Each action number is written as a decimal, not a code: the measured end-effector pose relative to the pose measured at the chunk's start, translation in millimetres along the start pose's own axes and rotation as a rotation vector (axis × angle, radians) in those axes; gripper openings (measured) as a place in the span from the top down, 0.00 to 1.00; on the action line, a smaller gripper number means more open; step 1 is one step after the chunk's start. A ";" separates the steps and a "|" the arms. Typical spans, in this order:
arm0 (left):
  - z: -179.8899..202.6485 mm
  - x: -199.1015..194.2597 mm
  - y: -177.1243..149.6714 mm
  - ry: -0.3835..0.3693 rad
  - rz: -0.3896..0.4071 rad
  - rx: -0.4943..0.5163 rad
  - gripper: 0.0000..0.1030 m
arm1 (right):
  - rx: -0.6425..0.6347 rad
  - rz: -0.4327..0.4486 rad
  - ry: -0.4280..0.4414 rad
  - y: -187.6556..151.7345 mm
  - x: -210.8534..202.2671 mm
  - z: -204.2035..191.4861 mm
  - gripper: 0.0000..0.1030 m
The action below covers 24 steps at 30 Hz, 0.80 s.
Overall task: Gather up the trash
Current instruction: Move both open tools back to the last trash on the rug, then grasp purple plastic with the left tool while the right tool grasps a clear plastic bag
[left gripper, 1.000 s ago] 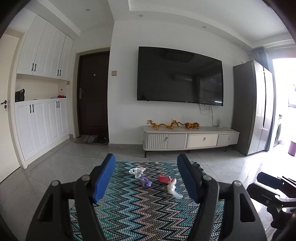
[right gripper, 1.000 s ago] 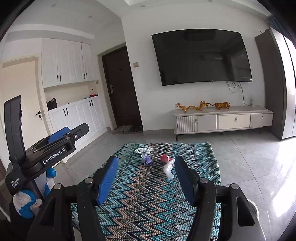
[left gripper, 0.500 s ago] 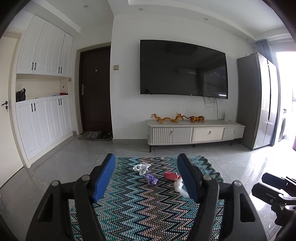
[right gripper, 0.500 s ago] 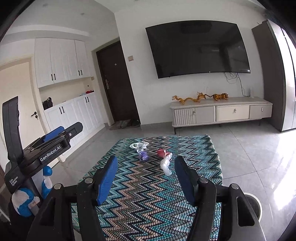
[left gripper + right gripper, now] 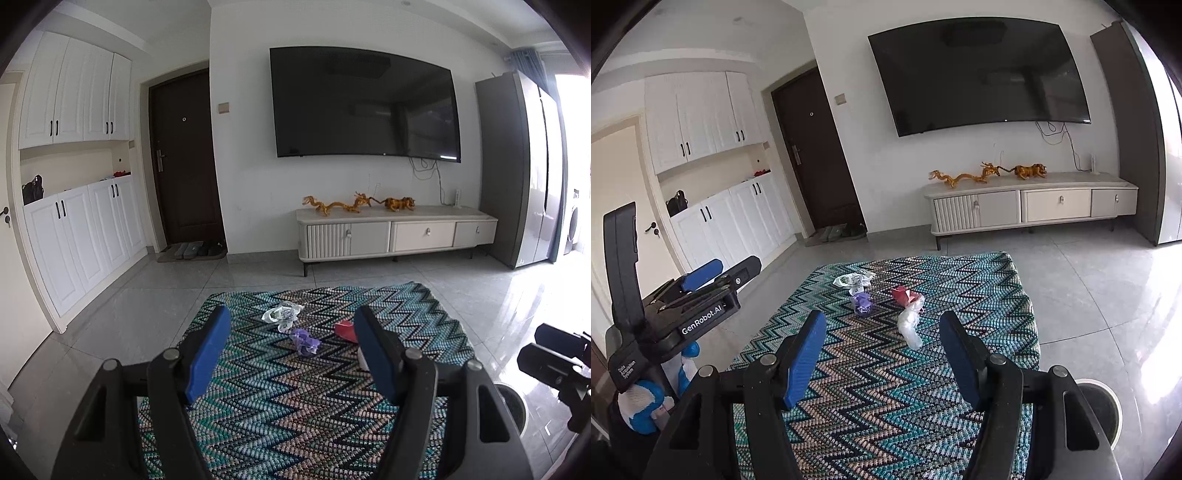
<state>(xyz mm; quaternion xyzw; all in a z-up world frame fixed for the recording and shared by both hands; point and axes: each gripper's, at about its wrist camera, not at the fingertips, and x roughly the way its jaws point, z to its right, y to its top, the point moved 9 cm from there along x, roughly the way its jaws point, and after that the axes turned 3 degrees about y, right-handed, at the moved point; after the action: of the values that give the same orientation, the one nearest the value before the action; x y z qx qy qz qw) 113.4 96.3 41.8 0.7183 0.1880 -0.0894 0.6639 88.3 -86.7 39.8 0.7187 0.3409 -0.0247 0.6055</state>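
Both grippers moved closer; left finger half hides red wrapper.

The grey glossy tiled floor carries a woven rug with a zigzag pattern in teal, black and beige. On the rug lie four pieces of trash, close together: a white crumpled wrapper, a purple crumpled wrapper, a red crumpled paper and a clear plastic bag.
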 end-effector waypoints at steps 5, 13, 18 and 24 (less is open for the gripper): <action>-4.7 24.4 7.4 0.010 -0.026 0.018 0.34 | -0.018 -0.014 0.009 9.9 13.8 3.8 0.40; -35.7 70.7 31.7 0.063 -0.050 0.010 0.34 | -0.070 0.003 0.019 42.6 36.5 5.6 0.40; -46.0 109.5 19.3 0.046 -0.116 -0.026 0.34 | -0.078 -0.025 0.020 44.6 67.6 12.4 0.40; -38.5 167.6 -25.3 -0.021 -0.250 -0.071 0.34 | -0.061 -0.107 0.022 23.3 118.6 27.4 0.40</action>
<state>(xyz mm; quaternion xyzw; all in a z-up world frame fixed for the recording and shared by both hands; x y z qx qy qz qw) 252.0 160.8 -40.9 0.6643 0.2721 -0.1722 0.6746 201.6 -57.2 -0.8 0.6809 0.3860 -0.0385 0.6211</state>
